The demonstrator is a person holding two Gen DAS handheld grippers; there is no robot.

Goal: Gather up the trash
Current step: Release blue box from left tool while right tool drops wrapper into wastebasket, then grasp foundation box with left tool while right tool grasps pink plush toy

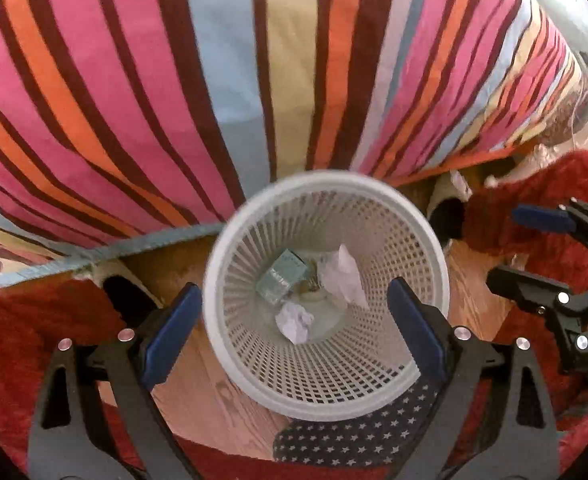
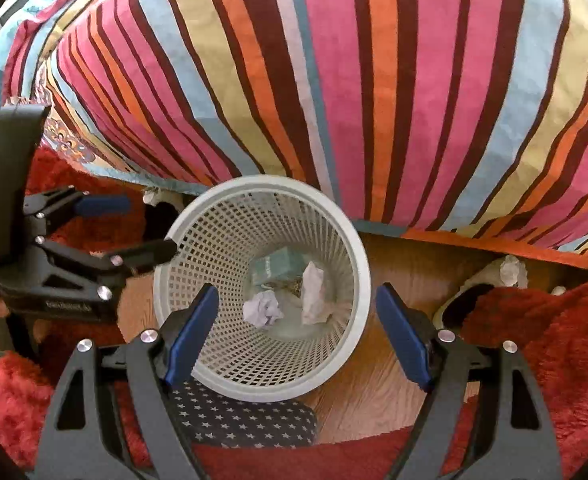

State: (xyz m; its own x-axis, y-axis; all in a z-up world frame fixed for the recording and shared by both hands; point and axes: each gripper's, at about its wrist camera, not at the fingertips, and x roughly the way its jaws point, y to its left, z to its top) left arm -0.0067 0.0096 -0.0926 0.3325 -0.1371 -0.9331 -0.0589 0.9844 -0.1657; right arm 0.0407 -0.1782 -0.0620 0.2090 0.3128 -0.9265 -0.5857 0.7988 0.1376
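Note:
A white mesh wastebasket point(image 1: 426, 248) stands on the wood floor beside the bed; it also shows in the right wrist view point(image 2: 358, 264). Inside lie a teal box point(image 1: 281, 280) and two crumpled white papers point(image 1: 342, 276) point(image 1: 294, 322); the right wrist view shows the box point(image 2: 277, 266) and papers point(image 2: 263, 308) point(image 2: 314, 294) too. My left gripper point(image 1: 298, 332) is open and empty above the basket; it appears at the left of the right wrist view point(image 2: 141, 228). My right gripper point(image 2: 298, 332) is open and empty above the basket; it appears at the right of the left wrist view point(image 1: 506, 248).
A striped bedspread point(image 1: 213, 80) hangs behind the basket. A red shaggy rug point(image 2: 554, 340) lies around it. A dark star-patterned cloth point(image 1: 358, 436) lies at the basket's near side. A slipper point(image 2: 490, 284) sits under the bed edge.

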